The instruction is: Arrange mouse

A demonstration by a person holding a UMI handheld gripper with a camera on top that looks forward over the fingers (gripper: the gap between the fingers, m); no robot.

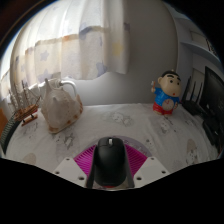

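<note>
A black computer mouse (110, 160) sits between my gripper's (110, 166) two fingers, its nose pointing ahead. The magenta pads (84, 161) press against both of its sides, so the fingers are shut on it. It seems to be held just above the white patterned tabletop (120, 125). The rear of the mouse is hidden at the base of the fingers.
A white teapot-like jug (59, 105) stands ahead to the left. A cartoon boy figurine (167, 94) in red and blue stands ahead to the right. A small dark object (25, 112) lies left of the jug. Curtains hang beyond the table.
</note>
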